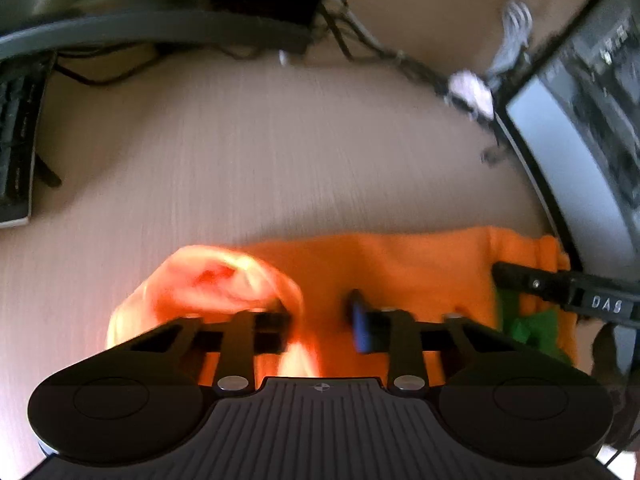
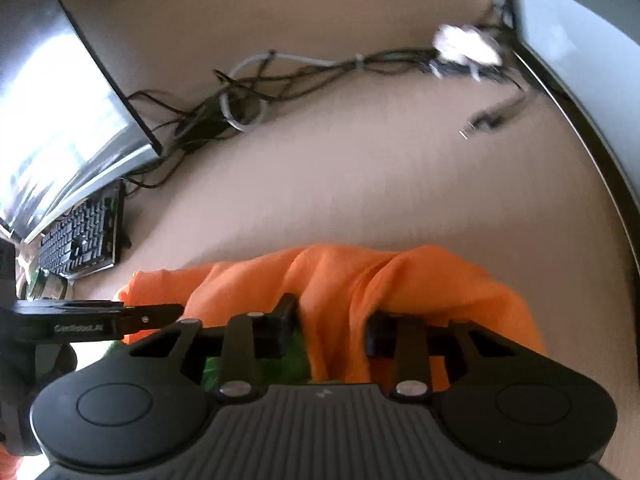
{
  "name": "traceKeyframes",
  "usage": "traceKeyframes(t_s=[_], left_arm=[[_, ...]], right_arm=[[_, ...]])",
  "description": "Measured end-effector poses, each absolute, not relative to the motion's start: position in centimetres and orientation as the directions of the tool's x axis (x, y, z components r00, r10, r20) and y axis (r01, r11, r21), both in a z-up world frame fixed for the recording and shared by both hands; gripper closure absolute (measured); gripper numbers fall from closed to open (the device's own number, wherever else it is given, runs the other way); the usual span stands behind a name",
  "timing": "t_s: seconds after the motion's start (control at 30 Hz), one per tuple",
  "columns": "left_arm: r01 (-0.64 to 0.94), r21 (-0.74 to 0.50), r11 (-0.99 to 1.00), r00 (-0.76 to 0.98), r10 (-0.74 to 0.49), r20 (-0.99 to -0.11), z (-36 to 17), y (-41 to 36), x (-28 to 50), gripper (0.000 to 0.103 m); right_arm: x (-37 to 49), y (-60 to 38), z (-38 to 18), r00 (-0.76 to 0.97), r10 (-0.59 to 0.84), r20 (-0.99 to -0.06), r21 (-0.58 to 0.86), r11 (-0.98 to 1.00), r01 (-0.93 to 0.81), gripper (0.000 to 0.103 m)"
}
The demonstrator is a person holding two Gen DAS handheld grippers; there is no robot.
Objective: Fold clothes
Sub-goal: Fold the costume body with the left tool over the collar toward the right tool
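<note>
An orange garment (image 1: 400,268) with a green patch (image 1: 528,324) lies bunched on the beige table. In the left wrist view my left gripper (image 1: 320,316) hovers over its near edge, jaws apart, cloth lying between and over the left finger (image 1: 272,320). The right gripper's finger (image 1: 560,284) reaches in from the right. In the right wrist view my right gripper (image 2: 332,324) stands with its jaws apart and a fold of the orange garment (image 2: 360,280) draped between the fingers. The left gripper's finger (image 2: 120,316) enters from the left.
A keyboard (image 2: 80,236) and a monitor (image 2: 60,120) stand at the left of the right wrist view. A tangle of cables (image 2: 248,96) lies at the back. Another monitor (image 1: 580,120) stands at the right of the left wrist view. Bare table (image 1: 260,160) lies beyond the garment.
</note>
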State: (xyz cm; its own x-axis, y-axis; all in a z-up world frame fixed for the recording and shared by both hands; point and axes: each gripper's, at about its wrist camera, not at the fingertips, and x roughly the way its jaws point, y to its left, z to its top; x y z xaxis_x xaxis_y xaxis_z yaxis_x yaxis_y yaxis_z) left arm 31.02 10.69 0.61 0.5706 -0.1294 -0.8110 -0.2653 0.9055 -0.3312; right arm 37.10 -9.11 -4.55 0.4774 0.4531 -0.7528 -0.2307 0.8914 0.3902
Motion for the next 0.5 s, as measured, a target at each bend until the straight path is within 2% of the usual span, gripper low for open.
traceKeyframes(t_s=[0.17, 0.23, 0.4, 0.5], left_arm=[[-0.222, -0.306, 0.926, 0.681, -0.077, -0.729, 4.7, 11.5, 32.1, 0.083], [-0.22, -0.281, 0.934, 0.682, -0.059, -0.729, 5.3, 11.6, 32.3, 0.083], [-0.266, -0.315, 0.911, 0.616, -0.091, -0.782, 2.6, 12.8, 31.9, 0.08], [-0.296, -0.417, 0.859, 0.613, -0.164, -0.773, 1.2, 14.1, 31.7, 0.065]], right_arm=[[39.1, -8.6, -0.6, 0.584, 0.493, -0.644, 0.39, 0.869, -0.304, 0.08], [39.1, -8.3, 0.5, 0.604, 0.487, -0.63, 0.348, 0.873, -0.341, 0.08], [38.9, -8.1, -1.7, 0.555, 0.433, -0.71, 0.296, 0.899, -0.323, 0.08], [38.6, -8.5, -3.5, 0.518, 0.412, -0.75, 0.301, 0.909, -0.287, 0.08]])
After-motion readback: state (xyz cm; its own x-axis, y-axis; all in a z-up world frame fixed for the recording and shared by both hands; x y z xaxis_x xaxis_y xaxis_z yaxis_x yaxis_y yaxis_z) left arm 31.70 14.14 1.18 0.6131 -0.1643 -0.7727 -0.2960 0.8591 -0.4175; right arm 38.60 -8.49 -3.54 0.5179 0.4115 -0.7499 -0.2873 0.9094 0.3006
